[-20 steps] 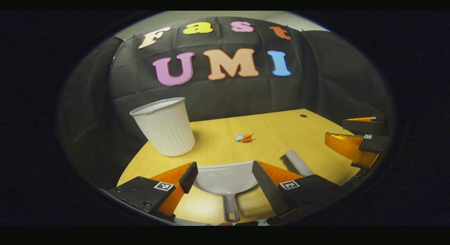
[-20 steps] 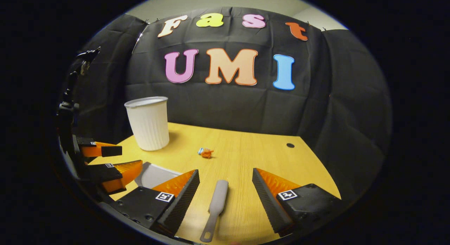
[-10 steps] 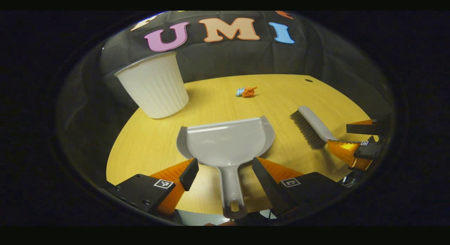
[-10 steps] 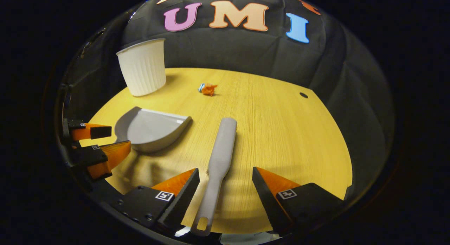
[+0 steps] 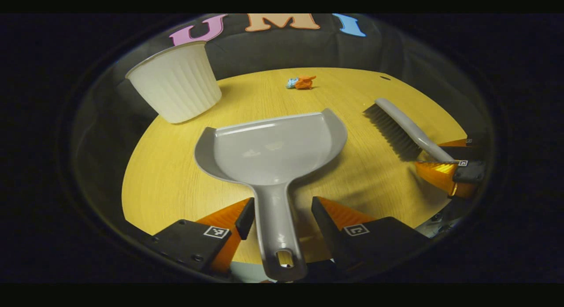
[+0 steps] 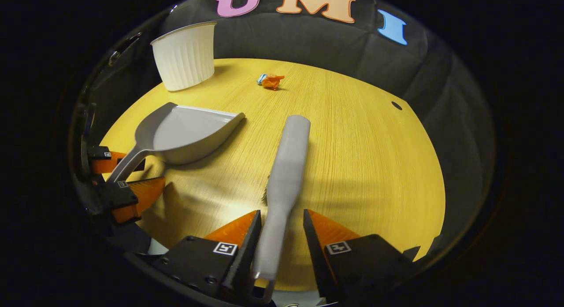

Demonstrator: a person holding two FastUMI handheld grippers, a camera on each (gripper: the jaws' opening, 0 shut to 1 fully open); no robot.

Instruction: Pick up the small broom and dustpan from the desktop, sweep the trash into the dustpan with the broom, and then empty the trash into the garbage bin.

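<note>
Grey dustpan [image 5: 273, 148] and broom [image 6: 286, 166] lie near the counter's [image 6: 361, 157] front edge, handles toward the person. Each hand-held gripper, left [image 5: 282, 212] and right [image 6: 280, 223], straddles its handle, partly open, not yet clamped, lined up for grasping.

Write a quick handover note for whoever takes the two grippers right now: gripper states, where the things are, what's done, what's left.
Left gripper: open, fingers either side of the dustpan handle, not clamped.
Right gripper: open, straddling the broom handle with a gap on the right side.
Dustpan and broom lie on the desktop.
Trash, a small orange and blue crumple, sits further back; garbage bin stands back left.
Done: both grippers lined up.
Left: grip, sweep, empty into bin.
</note>
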